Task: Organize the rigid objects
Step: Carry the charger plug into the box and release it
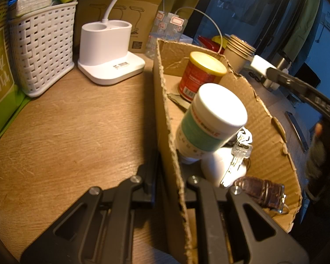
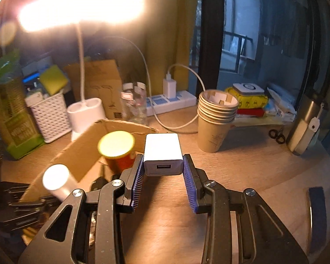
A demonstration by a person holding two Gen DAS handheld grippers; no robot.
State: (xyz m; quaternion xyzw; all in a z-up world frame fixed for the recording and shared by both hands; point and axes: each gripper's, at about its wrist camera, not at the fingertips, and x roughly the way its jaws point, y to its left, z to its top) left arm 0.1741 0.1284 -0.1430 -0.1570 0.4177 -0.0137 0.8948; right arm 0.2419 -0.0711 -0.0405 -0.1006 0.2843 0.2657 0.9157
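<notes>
So the small white USB charger block [image 2: 163, 155] is pinched between the blue ribbed pads of my right gripper [image 2: 164, 169], port end facing the camera, held up above the wooden desk [image 2: 242, 169] and just beside the torn brown cardboard box [image 1: 266, 132]. From the left wrist view I can see the same charger poking in over the box's far wall. My left gripper [image 1: 165, 184] is pressed together on the box's near wall, one finger outside, one inside. In the box there's a red can with a yellow lid [image 1: 201, 74] standing upright, a white-capped bottle with a green label [image 1: 211, 121] leaning over, a silver key [image 1: 237, 160] and a brown leather watch strap [image 1: 261, 191]. Behind it all: a stack of paper cups [image 2: 215, 118], a white lamp base [image 1: 110, 50] and a white woven basket [image 1: 41, 48].
</notes>
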